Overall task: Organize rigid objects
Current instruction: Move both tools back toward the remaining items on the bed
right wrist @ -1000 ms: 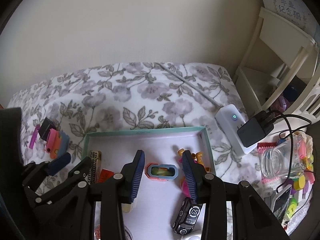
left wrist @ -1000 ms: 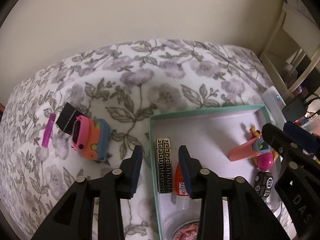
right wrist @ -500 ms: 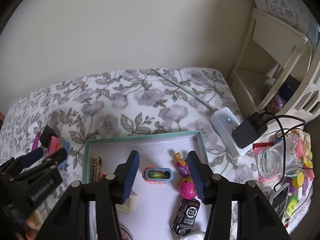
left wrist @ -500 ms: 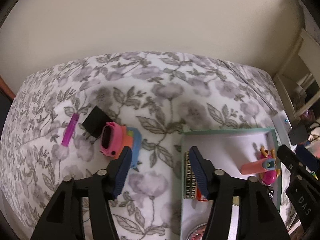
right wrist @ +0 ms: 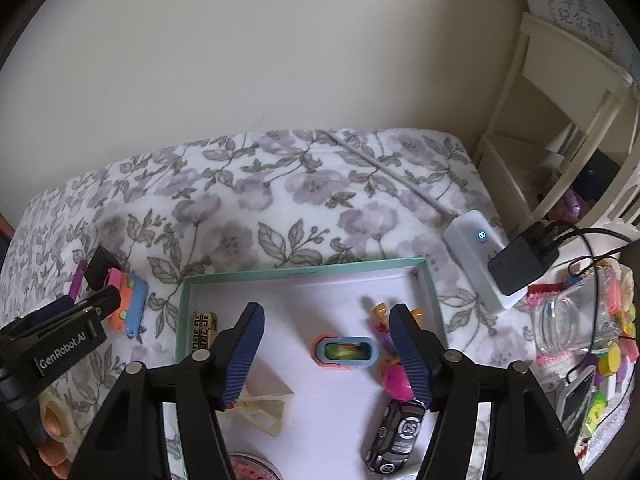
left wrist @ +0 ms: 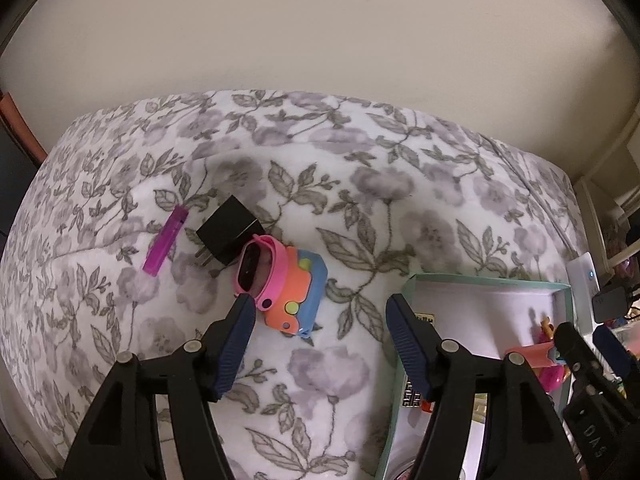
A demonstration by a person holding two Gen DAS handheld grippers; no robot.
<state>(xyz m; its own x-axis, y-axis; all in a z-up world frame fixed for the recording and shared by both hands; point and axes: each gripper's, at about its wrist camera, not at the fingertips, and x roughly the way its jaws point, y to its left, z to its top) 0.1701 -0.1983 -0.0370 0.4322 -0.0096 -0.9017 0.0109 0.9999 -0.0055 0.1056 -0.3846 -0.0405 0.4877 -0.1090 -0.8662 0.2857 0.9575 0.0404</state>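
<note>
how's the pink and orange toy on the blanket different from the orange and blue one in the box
The pink and orange toy lies out on the floral blanket, leaning against a black plug adapter; the orange and blue toy lies alone inside the teal box.
The blanket toy shows a pink ring and yellow-green dots; the boxed one shows a blue rim around a yellow-green centre.
Both share orange and blue plastic, and neither is gripped.

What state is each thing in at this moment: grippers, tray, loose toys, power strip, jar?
left gripper: open, just widened, nothing between the fingers
right gripper: open, just widened, above the blue-and-orange case, not touching it
teal tray: lidless, partly filled
pink-and-orange toy: on the blanket, outside the tray
black plug: unplugged, on the blanket
purple stick: lying flat
power strip: light on, charger plugged in
glass jar: on its side
</note>
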